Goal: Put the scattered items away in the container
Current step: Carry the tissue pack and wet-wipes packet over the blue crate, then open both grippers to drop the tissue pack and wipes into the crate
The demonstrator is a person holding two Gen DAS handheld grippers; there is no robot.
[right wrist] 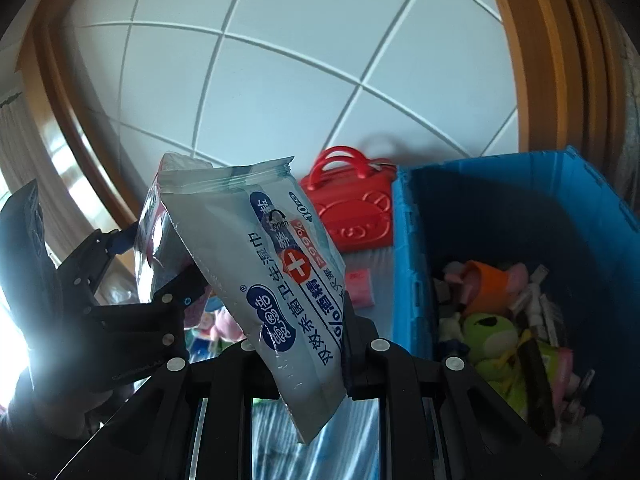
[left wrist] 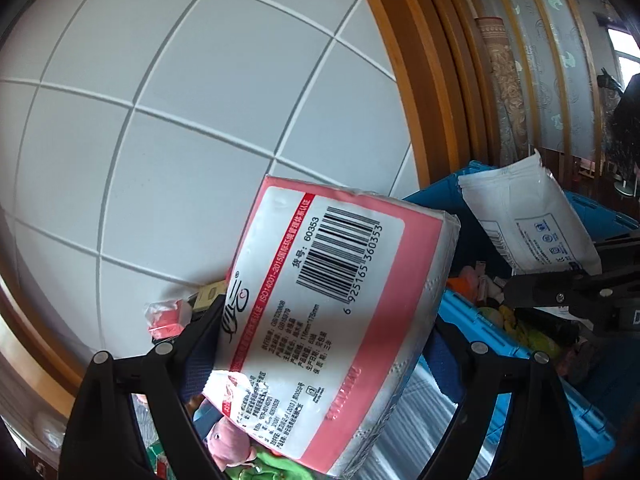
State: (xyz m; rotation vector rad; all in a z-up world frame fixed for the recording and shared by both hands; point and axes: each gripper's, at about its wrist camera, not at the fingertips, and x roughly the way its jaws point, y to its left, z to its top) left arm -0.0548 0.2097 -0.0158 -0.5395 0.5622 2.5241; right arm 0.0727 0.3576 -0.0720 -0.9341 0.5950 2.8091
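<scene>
Left gripper [left wrist: 320, 344] clamps a blocky plastic-wrapped tissue pack [left wrist: 332, 320]; right gripper [right wrist: 304, 344] pinches a crinkly wipes pouch [right wrist: 276, 276] (glossy film).

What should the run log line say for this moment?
left gripper: holding pink tissue pack | right gripper: shut on wipes pack | blue crate: partly filled

The blue crate [right wrist: 404, 280] stands open at the top, its mouth unblocked, though its floor is crowded with a green plush frog [right wrist: 490, 340], an orange cup [right wrist: 488, 284] and small clutter; just beside its near wall a red handbag [right wrist: 352, 208] and a small pink packet [right wrist: 360, 286] take up the strip of desk [right wrist: 280, 80]; behind them the white tiled surface lies bare up to the wooden rim [right wrist: 532, 60]; the other gripper's tissue pack [left wrist: 340, 300] and wipes pouch [right wrist: 276, 280] fill the near space.
</scene>
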